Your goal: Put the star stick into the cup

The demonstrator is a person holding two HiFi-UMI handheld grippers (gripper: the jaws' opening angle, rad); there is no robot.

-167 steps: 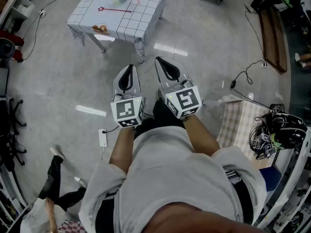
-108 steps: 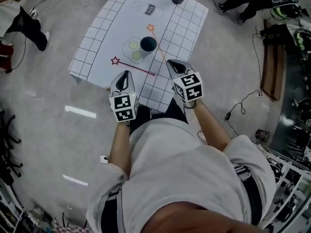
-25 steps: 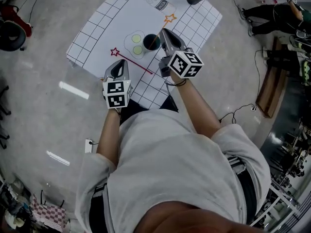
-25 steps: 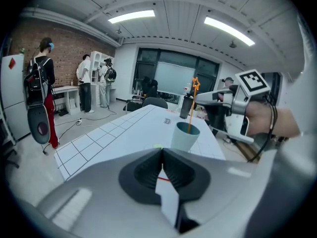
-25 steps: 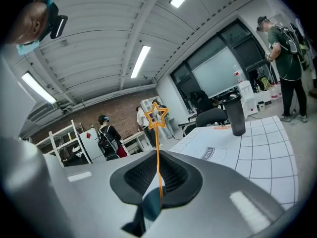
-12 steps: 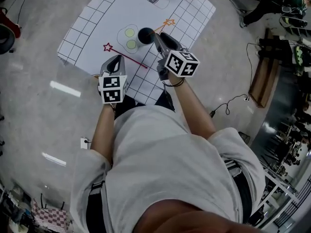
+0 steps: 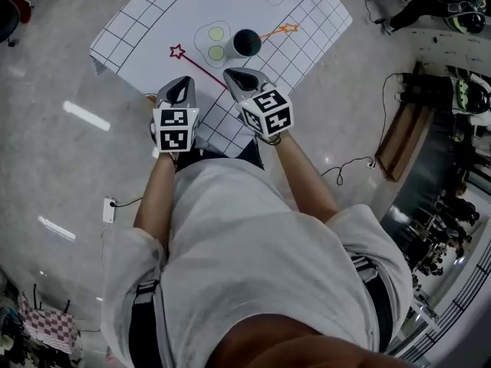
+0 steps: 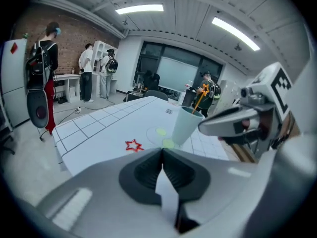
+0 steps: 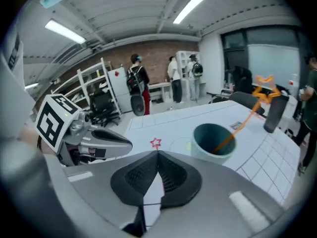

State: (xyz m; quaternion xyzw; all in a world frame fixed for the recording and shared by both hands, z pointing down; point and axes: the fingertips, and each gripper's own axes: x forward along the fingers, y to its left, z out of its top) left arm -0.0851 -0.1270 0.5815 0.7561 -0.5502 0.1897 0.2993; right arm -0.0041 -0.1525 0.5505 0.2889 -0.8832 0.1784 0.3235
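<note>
At table (image 7: pixel 142 41) edge, left tool (image 7: pixel 182 84), right tool (image 7: pixel 235 76), parallel, pointing forward, jaws together.

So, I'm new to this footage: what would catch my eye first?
An orange star stick leans in the teal cup mid-table, its star jutting past the rim. A red star stick lies flat on the gridded table left of the cup. The left claw and right claw hang shut and empty over its near edge.
</note>
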